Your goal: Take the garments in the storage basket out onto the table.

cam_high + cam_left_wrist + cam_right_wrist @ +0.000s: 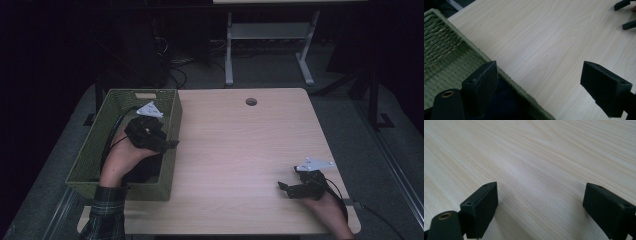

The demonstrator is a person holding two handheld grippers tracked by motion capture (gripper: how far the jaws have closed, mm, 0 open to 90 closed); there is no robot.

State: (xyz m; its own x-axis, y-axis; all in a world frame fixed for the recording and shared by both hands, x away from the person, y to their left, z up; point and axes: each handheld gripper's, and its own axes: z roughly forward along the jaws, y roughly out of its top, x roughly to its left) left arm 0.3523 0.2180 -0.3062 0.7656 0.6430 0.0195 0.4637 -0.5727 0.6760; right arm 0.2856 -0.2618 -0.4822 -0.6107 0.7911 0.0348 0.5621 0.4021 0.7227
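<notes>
A green woven basket [90, 145] stands on the left part of the light wooden table [240, 145]. My left gripper [172, 144] hovers over the basket's right wall, open. In the left gripper view it [539, 82] straddles the basket's rim [511, 80], one jaw over the inside, the other over the table. A dark soft thing [145, 170] lies in the basket's near end, below the left hand; the same dark thing [504, 100] sits under the jaw. My right gripper [284, 189] rests low at the table's near right, open, with bare wood between its jaws [540, 205].
A round cable hole [251, 102] sits near the table's far edge. Behind the table stand a white desk frame [265, 35] and loose cables [175, 65] on the dark floor. The right gripper's jaws [624, 15] show far off in the left gripper view.
</notes>
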